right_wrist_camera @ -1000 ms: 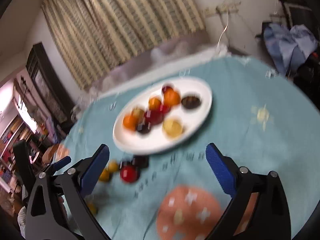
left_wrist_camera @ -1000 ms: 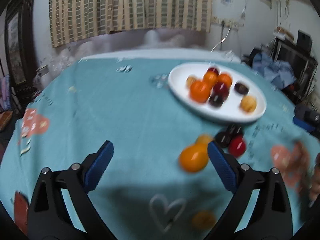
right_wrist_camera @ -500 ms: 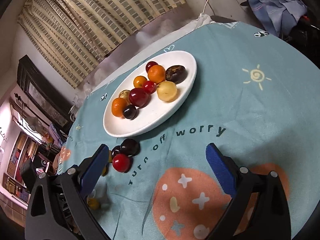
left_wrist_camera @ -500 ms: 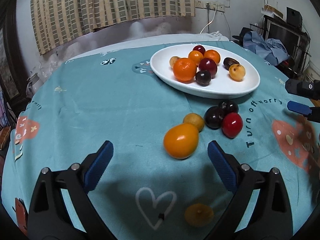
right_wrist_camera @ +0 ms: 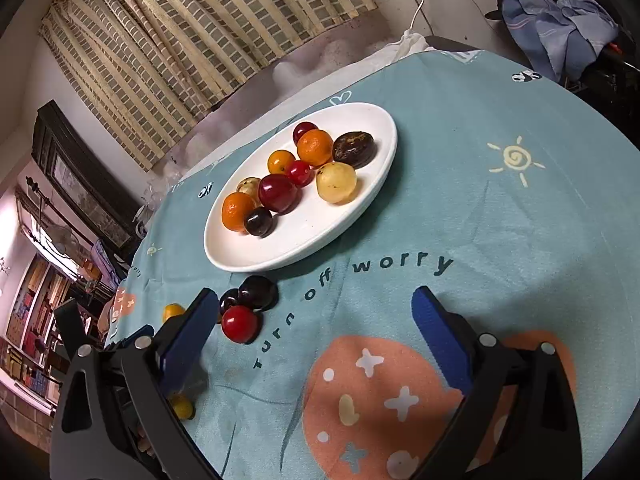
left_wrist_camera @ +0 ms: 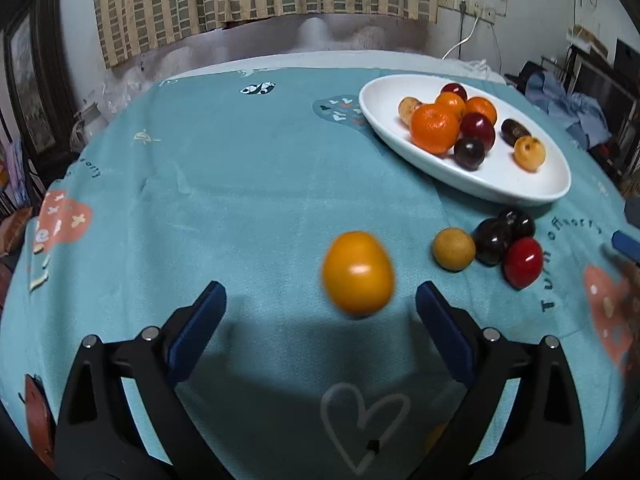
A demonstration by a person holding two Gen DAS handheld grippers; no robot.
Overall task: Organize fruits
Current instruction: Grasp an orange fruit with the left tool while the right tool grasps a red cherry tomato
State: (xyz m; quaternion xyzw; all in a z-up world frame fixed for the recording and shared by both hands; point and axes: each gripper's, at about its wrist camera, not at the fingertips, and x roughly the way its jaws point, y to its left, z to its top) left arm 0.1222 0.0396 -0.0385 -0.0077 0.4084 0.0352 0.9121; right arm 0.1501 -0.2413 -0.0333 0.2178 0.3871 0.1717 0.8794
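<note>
We hold the left gripper [left_wrist_camera: 320,300] low over the counter [left_wrist_camera: 240,184], its fingers [left_wrist_camera: 198,326] spread wide and empty; the orange fruit [left_wrist_camera: 357,273] lies on the cloth between them, nearer the right finger, touching neither. Our right gripper [right_wrist_camera: 316,320] hovers with fingers apart, empty, the red fruit [right_wrist_camera: 239,323] just beside its left finger. The plate [right_wrist_camera: 280,258] lies beyond.

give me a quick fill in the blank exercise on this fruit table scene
1. The oval plate holding fruit is ____ in colour.
2. The left gripper is ____, holding nothing.
3. The glossy red round fruit lies on the teal ____, not the plate.
4. The tablecloth print reads "turn off ____".

Missing words: white; open; tablecloth; worry
</note>
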